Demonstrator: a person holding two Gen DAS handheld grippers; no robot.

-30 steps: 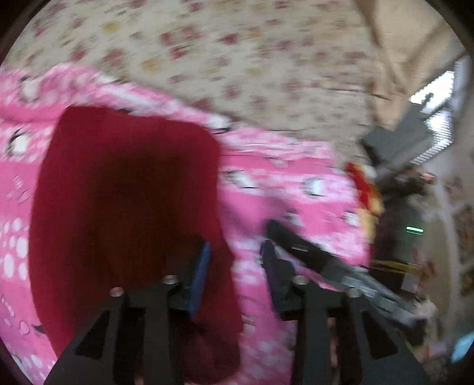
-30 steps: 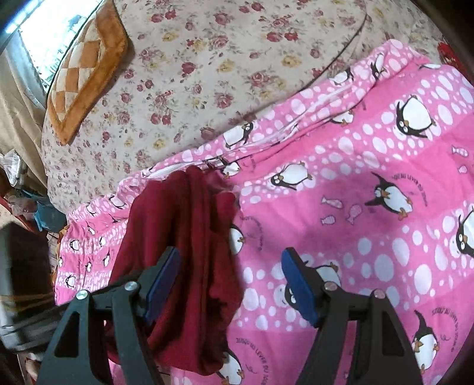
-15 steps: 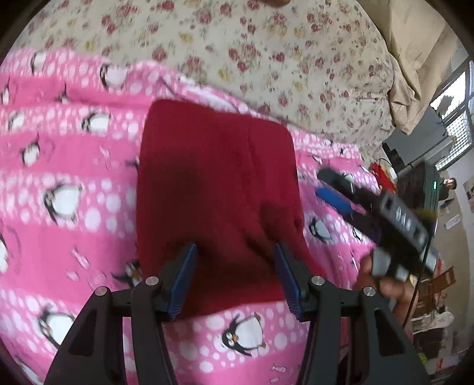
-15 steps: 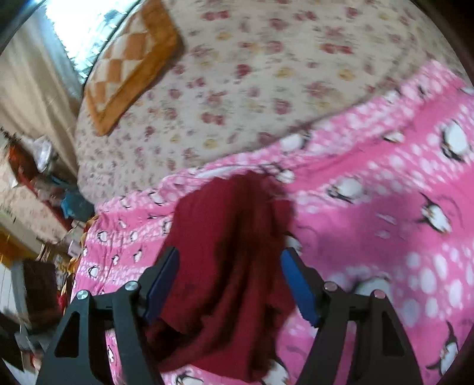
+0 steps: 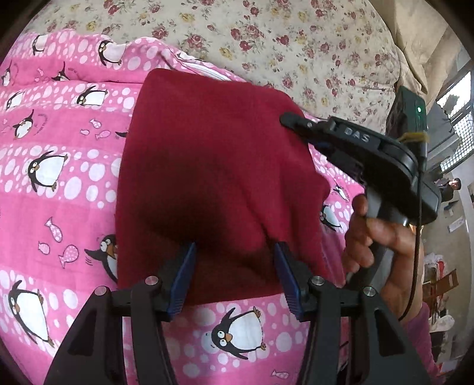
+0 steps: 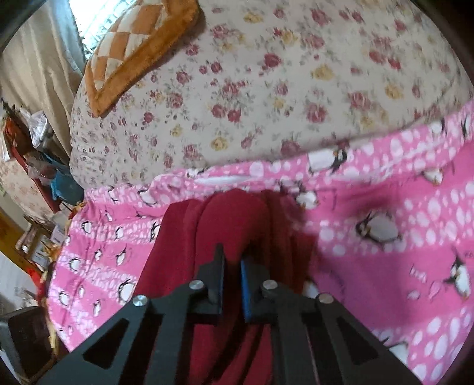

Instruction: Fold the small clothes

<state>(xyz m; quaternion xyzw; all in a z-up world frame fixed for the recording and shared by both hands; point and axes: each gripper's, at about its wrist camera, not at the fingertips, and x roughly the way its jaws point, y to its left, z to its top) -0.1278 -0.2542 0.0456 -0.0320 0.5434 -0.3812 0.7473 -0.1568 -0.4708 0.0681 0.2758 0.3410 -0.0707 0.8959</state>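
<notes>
Daylight fills both views, soft and even, no harsh glare on the bedding. In the left wrist view everything reads crisp: the pink penguin blanket (image 5: 59, 177) is sharp, and a dark shadow pools on the red garment (image 5: 213, 165) just ahead of the left tongs (image 5: 234, 275). A window (image 5: 456, 124) glows pale at the right edge. Over on the right wrist view it is smeared; the floral sheet (image 6: 266, 97) and the blanket's penguins streak with motion blur, worst toward the right. A blown-out white window (image 6: 97, 20) burns at top left, beside the checked cushion (image 6: 133, 50). Fisheye bending curves both frames, with black vignetted corners.
</notes>
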